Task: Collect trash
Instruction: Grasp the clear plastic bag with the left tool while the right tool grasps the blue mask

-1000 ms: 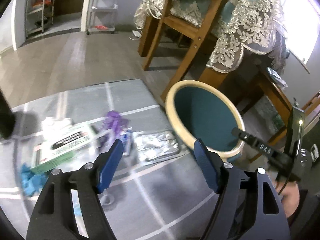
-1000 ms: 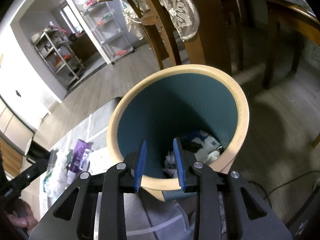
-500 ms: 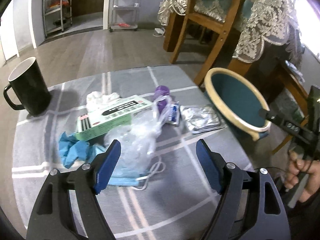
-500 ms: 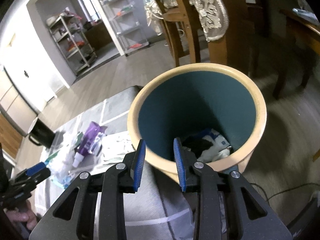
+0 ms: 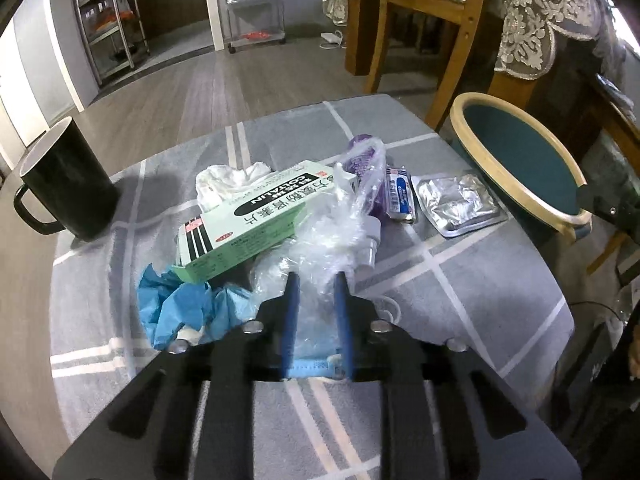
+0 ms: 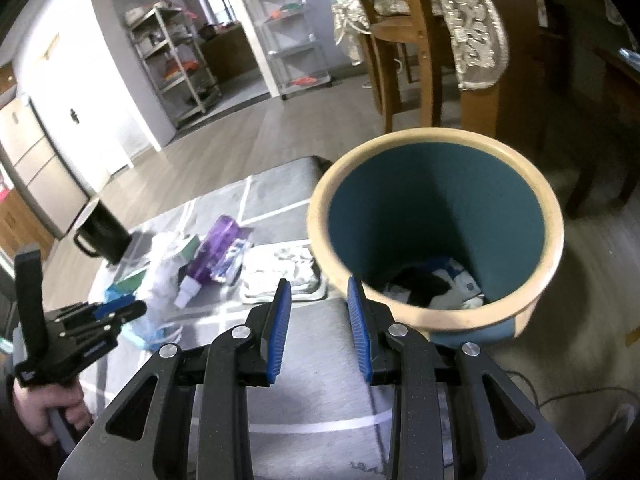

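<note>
Your left gripper (image 5: 316,280) is clenched on the clear plastic bag (image 5: 320,240), which lies on the grey checked tablecloth (image 5: 480,288) atop a blue face mask (image 5: 312,368), beside the green medicine box (image 5: 248,220) and crumpled blue paper (image 5: 176,308). Your right gripper (image 6: 318,292) hangs released, nothing between its 2 pads, just beside the teal waste bin (image 6: 436,216) with its cream rim. A black mug (image 5: 68,184) stands well apart.
</note>
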The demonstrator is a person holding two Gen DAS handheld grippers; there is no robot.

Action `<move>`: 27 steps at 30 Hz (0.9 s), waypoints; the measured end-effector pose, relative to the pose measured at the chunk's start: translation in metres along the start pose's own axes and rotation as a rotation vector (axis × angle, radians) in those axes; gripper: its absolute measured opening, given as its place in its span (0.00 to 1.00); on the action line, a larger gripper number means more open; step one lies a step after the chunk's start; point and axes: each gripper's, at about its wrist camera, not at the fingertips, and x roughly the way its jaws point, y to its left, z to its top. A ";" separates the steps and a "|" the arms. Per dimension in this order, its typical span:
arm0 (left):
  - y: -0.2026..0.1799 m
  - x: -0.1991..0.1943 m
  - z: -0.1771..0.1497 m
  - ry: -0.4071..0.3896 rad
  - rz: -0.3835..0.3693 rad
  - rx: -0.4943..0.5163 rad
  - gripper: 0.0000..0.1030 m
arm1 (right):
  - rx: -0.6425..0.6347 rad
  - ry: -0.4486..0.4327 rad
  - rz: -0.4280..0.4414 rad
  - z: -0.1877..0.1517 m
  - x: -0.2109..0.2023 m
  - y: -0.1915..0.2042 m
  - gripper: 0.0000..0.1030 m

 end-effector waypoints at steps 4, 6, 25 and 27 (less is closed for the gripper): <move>0.007 -0.014 -0.002 -0.027 -0.046 -0.035 0.09 | -0.029 0.014 0.014 -0.002 0.003 0.013 0.30; 0.013 -0.022 -0.002 -0.046 -0.070 -0.064 0.09 | -0.041 0.026 0.024 -0.004 0.006 0.020 0.30; 0.131 -0.085 -0.014 -0.230 -0.161 -0.423 0.09 | -0.137 0.159 0.156 -0.014 0.052 0.107 0.39; 0.138 -0.081 -0.019 -0.231 -0.186 -0.475 0.09 | -0.144 0.172 0.167 -0.015 0.058 0.121 0.39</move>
